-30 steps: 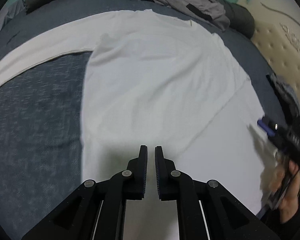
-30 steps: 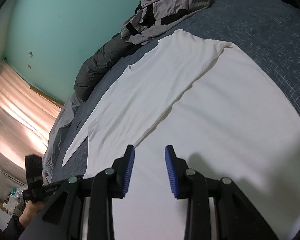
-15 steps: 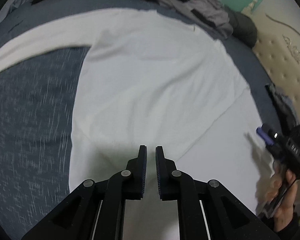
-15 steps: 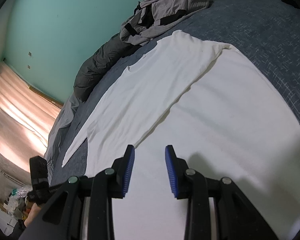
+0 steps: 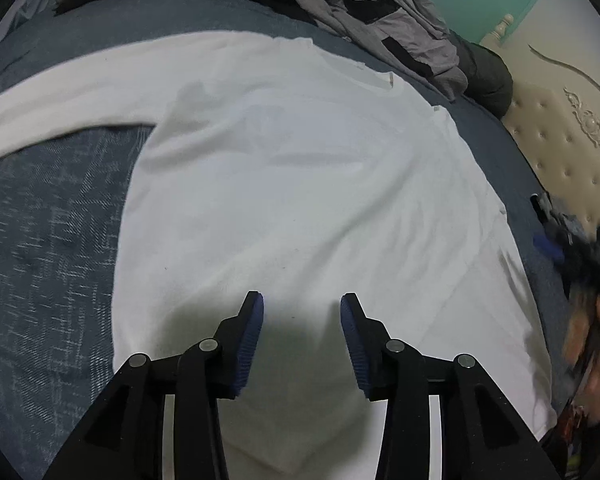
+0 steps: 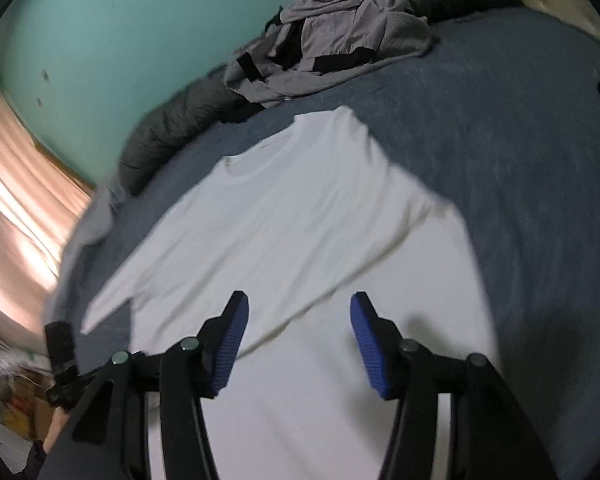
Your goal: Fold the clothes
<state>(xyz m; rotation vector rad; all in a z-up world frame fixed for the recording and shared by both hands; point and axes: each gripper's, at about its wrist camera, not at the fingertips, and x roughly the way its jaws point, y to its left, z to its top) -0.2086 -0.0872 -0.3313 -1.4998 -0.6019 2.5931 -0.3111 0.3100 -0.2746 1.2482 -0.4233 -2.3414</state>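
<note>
Dim, cool indoor light is falling from above, and the left tongs (image 5: 302, 306) are casting a soft shadow on the white shirt (image 5: 300, 184). Motion blur is smearing the right wrist view (worst near the glowing curtain (image 6: 16, 216)). Fisheye bending and black vignetting are ringing both frames.

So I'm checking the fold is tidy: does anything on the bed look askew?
Yes: the white shirt is lopsided. One sleeve sprawls across the bedspread, the other already lies folded over the body.

A teal wall (image 6: 100, 20) stands behind the bed (image 6: 520, 140); a cream tufted headboard (image 5: 560, 140) right, lit pink curtains (image 6: 8, 220) left.
</note>
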